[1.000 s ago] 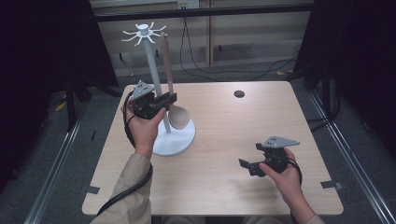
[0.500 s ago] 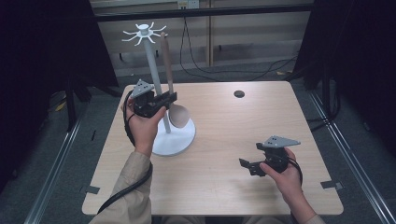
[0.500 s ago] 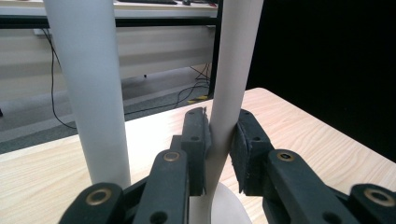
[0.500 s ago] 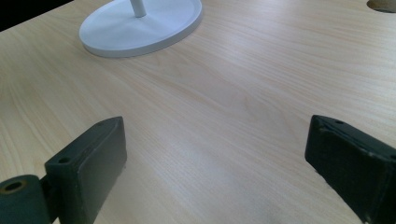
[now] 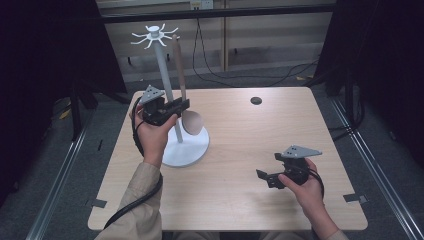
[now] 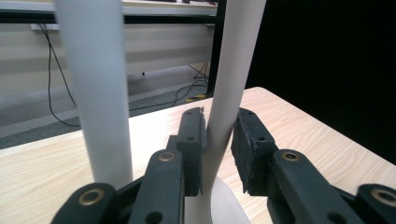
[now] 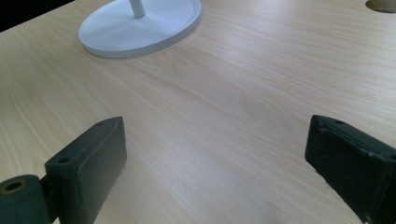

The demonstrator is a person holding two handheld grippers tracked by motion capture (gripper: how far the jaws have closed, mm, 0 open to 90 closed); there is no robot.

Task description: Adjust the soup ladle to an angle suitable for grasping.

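Observation:
A white stand point(image 5: 165, 75) with a ring of hooks at its top rises from a round base point(image 5: 192, 150) on the table's left half. A wooden spoon point(image 5: 180, 70) stands upright beside the pole, bowl down near the base, its handle tip up by the hooks. My left gripper point(image 5: 182, 105) is shut on the spoon's handle point(image 6: 233, 60), with the pole point(image 6: 95, 84) just to the left of the jaws. Whether the spoon hangs on a hook I cannot tell. My right gripper point(image 5: 262, 177) hovers open over bare wood at the front right, and its own view shows the stand's base point(image 7: 140, 28) far ahead.
A small dark round hole point(image 5: 256, 100) sits in the tabletop at the back right of centre. Cables trail on the floor behind the table point(image 5: 300, 130). Dark curtains hang on both sides. Tape marks sit near the front corners.

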